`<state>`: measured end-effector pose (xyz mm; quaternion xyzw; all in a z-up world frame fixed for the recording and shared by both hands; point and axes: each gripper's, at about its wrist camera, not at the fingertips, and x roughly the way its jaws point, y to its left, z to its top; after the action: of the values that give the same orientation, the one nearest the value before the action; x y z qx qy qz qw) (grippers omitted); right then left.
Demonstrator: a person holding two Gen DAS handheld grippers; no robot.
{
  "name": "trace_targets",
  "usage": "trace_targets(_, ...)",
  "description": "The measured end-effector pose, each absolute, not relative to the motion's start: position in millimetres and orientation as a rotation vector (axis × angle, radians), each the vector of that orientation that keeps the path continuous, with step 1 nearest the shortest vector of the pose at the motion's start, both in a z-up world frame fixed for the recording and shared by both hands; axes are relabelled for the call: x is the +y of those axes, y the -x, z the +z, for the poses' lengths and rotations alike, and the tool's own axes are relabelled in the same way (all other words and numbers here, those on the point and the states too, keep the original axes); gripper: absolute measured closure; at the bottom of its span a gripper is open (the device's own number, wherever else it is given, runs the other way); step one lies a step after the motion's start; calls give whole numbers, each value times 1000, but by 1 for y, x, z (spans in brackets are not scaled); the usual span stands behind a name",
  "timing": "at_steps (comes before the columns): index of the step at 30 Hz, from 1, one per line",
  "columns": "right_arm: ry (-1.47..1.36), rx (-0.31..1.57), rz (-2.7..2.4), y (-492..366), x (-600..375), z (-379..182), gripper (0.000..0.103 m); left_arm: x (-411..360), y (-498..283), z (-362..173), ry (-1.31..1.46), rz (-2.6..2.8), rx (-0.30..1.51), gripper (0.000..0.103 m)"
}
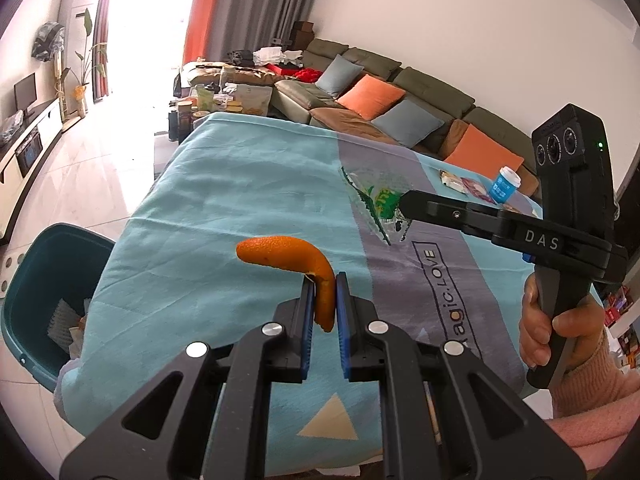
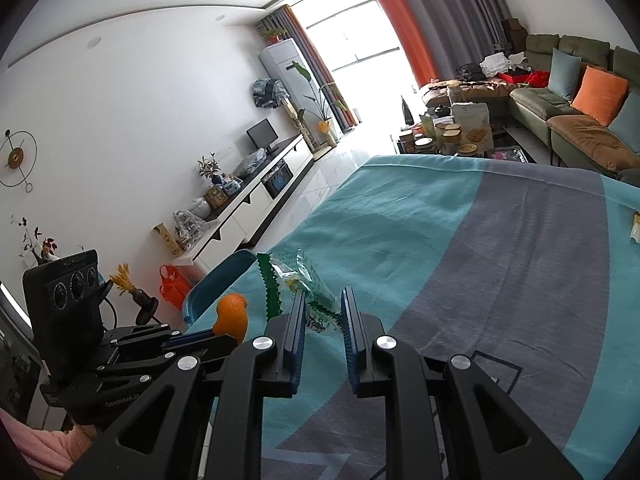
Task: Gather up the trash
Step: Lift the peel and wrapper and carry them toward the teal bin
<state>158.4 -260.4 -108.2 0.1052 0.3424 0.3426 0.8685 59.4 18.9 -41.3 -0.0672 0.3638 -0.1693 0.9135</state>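
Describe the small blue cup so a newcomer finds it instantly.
Start at the table's blue-and-grey cloth, then go to its edge nearest the sofa. The blue cup stands upright beside flat wrappers; only it has a white lid.

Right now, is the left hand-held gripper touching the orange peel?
Touching. The left wrist view shows the left hand-held gripper with both blue pads closed on the orange peel, which is held above the blanket.

The right gripper [image 1: 404, 200] reads "DAS"; the blanket [image 1: 240, 184] reads "agic.LOVE".
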Motion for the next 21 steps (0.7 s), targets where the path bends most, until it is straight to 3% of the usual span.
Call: trace_targets(21,-210,732,773,-164,-237,-111,87,41,-54,-38,165,-296,738,92)
